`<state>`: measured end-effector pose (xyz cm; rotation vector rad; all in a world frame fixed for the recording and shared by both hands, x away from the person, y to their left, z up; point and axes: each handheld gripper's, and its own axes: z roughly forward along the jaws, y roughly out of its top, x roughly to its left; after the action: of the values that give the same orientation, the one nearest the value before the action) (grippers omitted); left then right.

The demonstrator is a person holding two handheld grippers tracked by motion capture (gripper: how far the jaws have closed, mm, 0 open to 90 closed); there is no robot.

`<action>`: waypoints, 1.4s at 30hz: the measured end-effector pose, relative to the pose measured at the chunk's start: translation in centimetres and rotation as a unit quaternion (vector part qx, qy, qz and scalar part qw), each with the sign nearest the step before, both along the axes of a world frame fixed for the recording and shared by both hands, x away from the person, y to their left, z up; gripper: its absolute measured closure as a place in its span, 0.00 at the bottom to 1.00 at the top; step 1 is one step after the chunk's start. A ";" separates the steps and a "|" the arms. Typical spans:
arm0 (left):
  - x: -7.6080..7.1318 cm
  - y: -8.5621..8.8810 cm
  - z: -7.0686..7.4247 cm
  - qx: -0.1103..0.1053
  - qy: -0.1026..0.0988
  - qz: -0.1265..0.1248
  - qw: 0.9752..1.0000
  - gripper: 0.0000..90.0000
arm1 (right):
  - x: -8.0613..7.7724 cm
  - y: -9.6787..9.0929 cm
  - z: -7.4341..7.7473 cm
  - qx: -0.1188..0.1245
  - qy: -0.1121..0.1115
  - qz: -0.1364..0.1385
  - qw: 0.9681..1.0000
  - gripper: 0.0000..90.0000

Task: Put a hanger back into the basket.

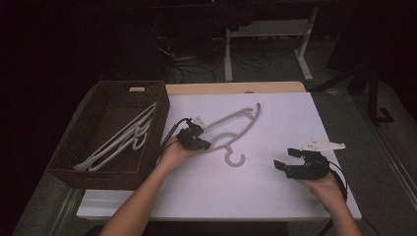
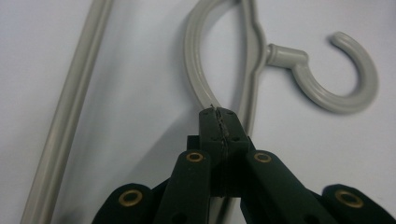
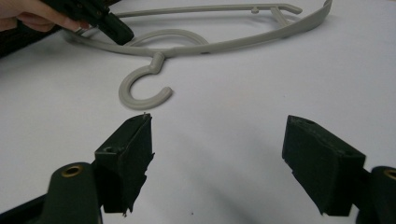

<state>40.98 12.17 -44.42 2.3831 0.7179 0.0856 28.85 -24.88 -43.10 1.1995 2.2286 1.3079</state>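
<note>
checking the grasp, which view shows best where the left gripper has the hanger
The left gripper view: the left gripper is shut on the hanger at its curved arm near the hook. The high view shows that spot small and far off; the right gripper view shows it at the top edge, partly hidden.

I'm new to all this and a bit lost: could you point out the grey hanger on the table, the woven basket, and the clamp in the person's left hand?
Hanger (image 1: pixel 235 160): high view, its hook.
Basket (image 1: pixel 148 132): high view, right wall.
Left gripper (image 2: pixel 219 122): left gripper view, closed jaw tips.
</note>
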 end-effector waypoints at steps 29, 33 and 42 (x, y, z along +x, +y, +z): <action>-6.3 1.7 1.7 -0.074 -0.009 -0.046 0.996 0.47 | 3.4 3.1 1.7 -0.011 0.020 0.021 1.000 0.63; -6.5 2.3 1.8 -0.092 -0.008 -0.053 0.994 0.39 | 6.5 5.4 2.0 -0.027 0.030 0.033 0.999 0.79; -6.6 2.1 1.8 -0.104 -0.012 -0.067 0.992 0.28 | 13.9 9.7 2.7 -0.065 0.051 0.045 0.996 0.98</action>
<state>34.36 14.32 -42.60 2.2183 0.5275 -0.0169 42.77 -15.19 -40.38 1.1550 2.4235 1.1378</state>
